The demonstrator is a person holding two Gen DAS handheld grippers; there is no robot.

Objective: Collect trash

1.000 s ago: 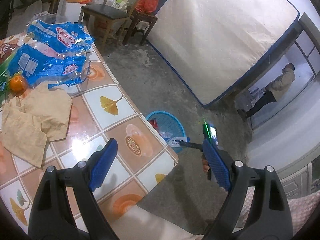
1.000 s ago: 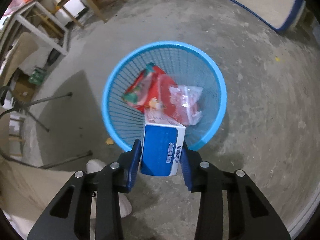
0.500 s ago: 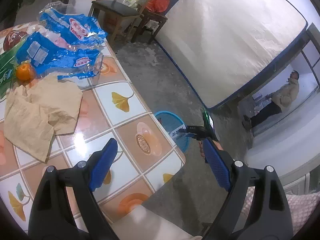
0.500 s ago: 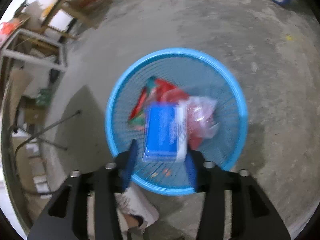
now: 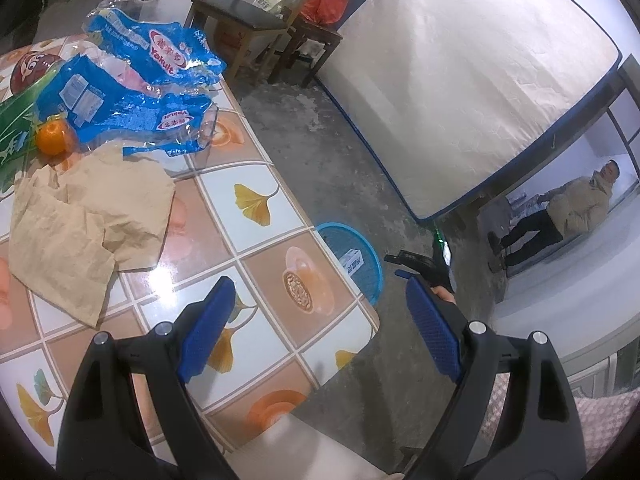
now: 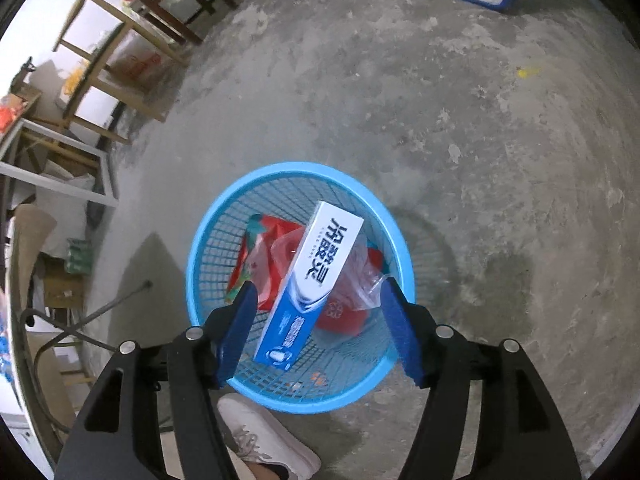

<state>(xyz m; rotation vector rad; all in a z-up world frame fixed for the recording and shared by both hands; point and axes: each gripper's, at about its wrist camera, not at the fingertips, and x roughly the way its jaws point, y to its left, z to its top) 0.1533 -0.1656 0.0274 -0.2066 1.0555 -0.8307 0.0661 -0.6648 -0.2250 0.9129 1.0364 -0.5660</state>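
Observation:
A blue mesh trash basket (image 6: 218,240) stands on the concrete floor, also seen past the table's corner as the basket (image 5: 370,264). A blue and white toothpaste box (image 6: 310,286) lies slanted inside it on red wrappers (image 6: 342,314). My right gripper (image 6: 318,320) hangs over the basket with its jaws opening; the box is loose below, clear of both pads. My left gripper (image 5: 316,320) stands open over the tiled table (image 5: 256,248), holding nothing. On the table lie crumpled brown paper (image 5: 88,216), blue Yakult wrappers (image 5: 132,92) and an orange (image 5: 54,138).
A mattress (image 5: 460,80) leans against the wall. Wooden chairs (image 5: 248,16) with bags stand behind the table. A person (image 5: 560,216) stands at the doorway on the right. A white shoe (image 6: 264,436) is beside the basket. A green packet (image 5: 12,128) lies at the table's left.
My right gripper moved over the basket, rolled, and let go of the toothpaste box, which dropped into the basket. The left gripper stayed open above the table.

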